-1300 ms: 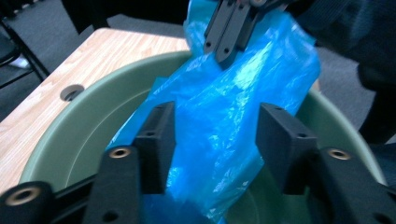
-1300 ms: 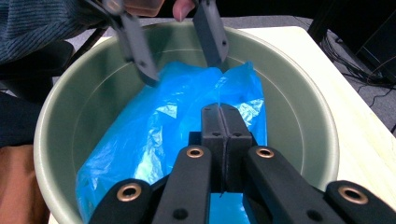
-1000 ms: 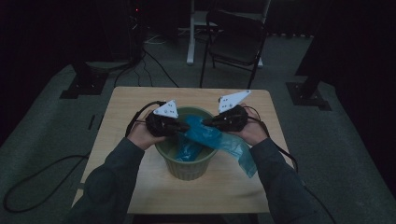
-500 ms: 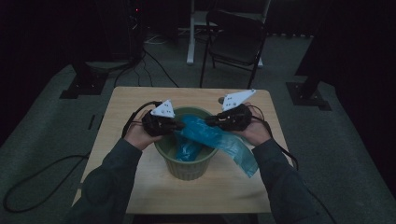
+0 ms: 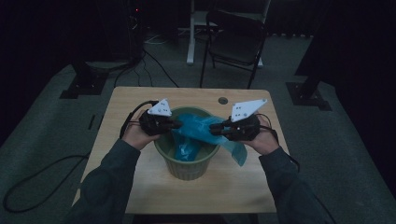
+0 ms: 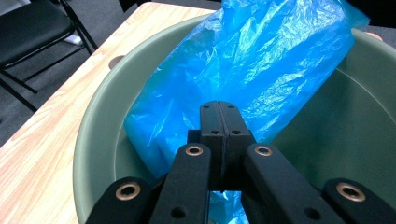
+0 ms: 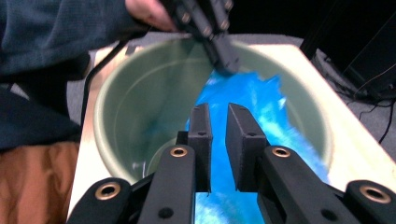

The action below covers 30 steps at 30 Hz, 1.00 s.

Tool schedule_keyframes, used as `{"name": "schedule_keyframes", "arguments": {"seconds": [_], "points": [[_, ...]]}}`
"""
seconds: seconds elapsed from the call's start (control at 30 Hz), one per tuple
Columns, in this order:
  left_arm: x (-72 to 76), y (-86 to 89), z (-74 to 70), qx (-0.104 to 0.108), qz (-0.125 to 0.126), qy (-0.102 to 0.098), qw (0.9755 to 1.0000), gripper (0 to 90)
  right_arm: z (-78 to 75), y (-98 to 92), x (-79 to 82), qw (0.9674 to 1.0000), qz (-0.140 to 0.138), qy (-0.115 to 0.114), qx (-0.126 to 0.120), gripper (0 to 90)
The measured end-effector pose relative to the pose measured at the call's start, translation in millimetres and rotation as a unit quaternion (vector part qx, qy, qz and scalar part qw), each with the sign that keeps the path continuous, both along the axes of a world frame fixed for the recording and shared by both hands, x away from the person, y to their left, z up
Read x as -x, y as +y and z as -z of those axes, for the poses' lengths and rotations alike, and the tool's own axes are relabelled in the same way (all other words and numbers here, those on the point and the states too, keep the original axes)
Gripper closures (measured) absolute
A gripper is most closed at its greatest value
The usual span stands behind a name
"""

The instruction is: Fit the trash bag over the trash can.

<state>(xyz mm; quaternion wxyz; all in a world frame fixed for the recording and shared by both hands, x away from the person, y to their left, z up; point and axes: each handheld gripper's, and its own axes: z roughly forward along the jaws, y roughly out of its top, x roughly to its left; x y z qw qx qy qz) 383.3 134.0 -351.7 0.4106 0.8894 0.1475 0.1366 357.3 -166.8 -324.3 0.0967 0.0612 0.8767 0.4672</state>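
Blue bag point(image 5: 198, 133) spanning green bin point(image 5: 187, 165), left tongs point(image 5: 176, 124) clamped, right tongs point(image 5: 214, 129) seemingly loosened

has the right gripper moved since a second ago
Yes. The right gripper has slid slightly rightward, away from the round green plastic bin, toward the wooden table's right edge.

Looking along my left gripper point(image 6: 219, 108), I see its two black jaws pressed flat together, their tips meeting with no gap. They point into a green bin point(image 6: 88, 140), over its near rim. Just beyond the tips lies a crumpled blue plastic bag point(image 6: 261, 60), which slopes from the bin's far upper edge down into its bowl; whether the jaws pinch a fold of it I cannot tell. The bin stands on a light wooden table point(image 6: 42, 140). Past the table's edge, at upper left, I see a black chair point(image 6: 28, 23) on grey floor.
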Motion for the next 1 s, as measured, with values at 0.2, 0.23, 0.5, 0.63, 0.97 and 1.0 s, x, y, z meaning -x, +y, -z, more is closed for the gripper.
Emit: {"name": "schedule_keyframes", "arguments": {"seconds": [0.2,0.23,0.5,0.63,0.97,1.0], "points": [[-0.4,0.0,-1.0,0.001,0.0,-0.001,1.0,90.0,11.7,2.7,-2.5,0.9999,0.001,0.001,0.017,77.0],[-0.5,-0.1,-0.9,0.001,0.0,-0.001,1.0,90.0,12.4,3.8,-2.7,0.9998,0.004,-0.003,0.02,74.5],[0.7,-0.4,-1.5,0.003,-0.002,-0.004,1.0,90.0,19.4,19.9,-2.7,0.9978,0.001,-0.022,0.063,77.7],[1.3,1.4,-1.6,0.004,-0.004,-0.006,1.0,90.0,20.2,22.8,-4.3,0.9967,0.01,-0.026,0.076,89.9],[3.3,15.7,-1.4,0.013,-0.02,-0.008,0.9997,90.0,16.4,5.0,-11.8,0.9947,0.069,-0.024,0.072,90.0],[3.6,17.8,-1.4,0.015,-0.022,-0.007,0.9996,90.0,15.8,3.0,-12.4,0.9945,0.072,-0.023,0.072,90.0]]}}
